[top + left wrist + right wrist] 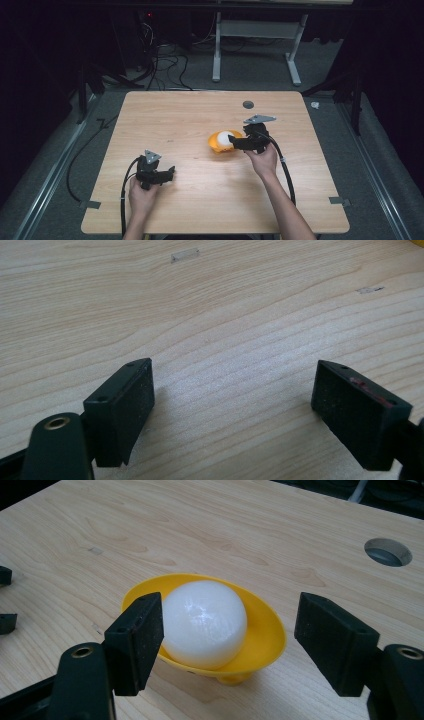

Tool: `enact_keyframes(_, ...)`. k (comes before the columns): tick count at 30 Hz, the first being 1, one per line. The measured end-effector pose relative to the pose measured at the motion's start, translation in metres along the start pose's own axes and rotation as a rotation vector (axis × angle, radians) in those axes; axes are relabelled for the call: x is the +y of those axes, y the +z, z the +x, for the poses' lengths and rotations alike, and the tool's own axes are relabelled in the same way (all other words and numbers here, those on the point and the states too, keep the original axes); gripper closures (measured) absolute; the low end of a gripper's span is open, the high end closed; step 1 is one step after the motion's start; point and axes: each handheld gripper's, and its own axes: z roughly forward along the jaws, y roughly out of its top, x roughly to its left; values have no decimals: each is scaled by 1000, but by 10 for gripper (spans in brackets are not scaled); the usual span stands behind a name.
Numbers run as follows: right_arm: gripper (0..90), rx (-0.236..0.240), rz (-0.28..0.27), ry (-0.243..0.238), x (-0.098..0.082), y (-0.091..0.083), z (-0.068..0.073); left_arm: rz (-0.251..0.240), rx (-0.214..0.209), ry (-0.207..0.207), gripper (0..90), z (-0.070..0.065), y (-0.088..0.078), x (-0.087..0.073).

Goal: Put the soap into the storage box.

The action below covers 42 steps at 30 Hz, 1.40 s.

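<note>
One white ball (205, 623) in one yellow bowl (262, 630), right of centre on the wooden worktop (190, 112). Right hand-held gripper (227, 630) spread wide just before the bowl; left hand-held gripper (232, 395) likewise wide, over bare wood.

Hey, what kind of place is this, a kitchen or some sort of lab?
Likely a lab: a bare wooden table in a dark room, loose cables on grey carpet, and a metal frame behind.
</note>
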Motion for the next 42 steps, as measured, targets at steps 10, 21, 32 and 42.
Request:
enact_keyframes(10,286,-12,-11,-2,-1,-14,-3,0,0,0,178,0,0,0)
enact_keyframes(21,307,-25,-42,0,-9,-31,-8,0,0,0,178,0,0,0)
enact_keyframes(32,315,-42,-52,9,-21,-46,-13,0,0,1,178,0,0,0)
enact_keyframes(42,317,-52,-78,37,-33,-59,-18,0,1,1,178,0,0,0)
